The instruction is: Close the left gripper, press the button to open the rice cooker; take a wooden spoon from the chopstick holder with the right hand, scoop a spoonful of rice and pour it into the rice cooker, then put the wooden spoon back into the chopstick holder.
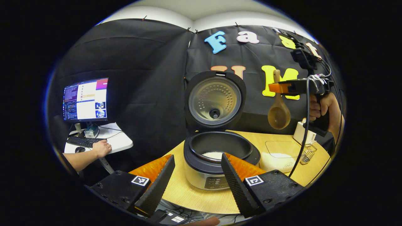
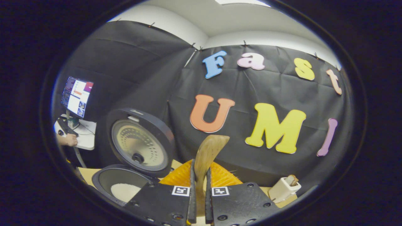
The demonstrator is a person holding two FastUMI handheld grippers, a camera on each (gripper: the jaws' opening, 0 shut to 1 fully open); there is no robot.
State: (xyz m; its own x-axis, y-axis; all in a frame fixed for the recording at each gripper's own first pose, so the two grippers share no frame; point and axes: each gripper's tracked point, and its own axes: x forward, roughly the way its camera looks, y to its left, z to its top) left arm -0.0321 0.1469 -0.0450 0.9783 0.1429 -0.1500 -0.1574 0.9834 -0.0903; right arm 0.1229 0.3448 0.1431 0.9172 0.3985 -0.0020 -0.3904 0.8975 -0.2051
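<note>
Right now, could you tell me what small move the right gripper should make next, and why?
Probably carry the light wooden spoon right and down toward the white chopstick holder. The right gripper grips its handle, its bowl looks empty, and white rice already lies in the open black rice cooker.

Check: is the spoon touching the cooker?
Apart. The left gripper view shows the spoon, held in the right gripper, hanging clear to the right of the cooker.

Wooden spoon (image 1: 278,116) – smooth, glossy; rice cooker (image 1: 216,150) lid liner metal; table (image 1: 188,191) pale wood, matt.
</note>
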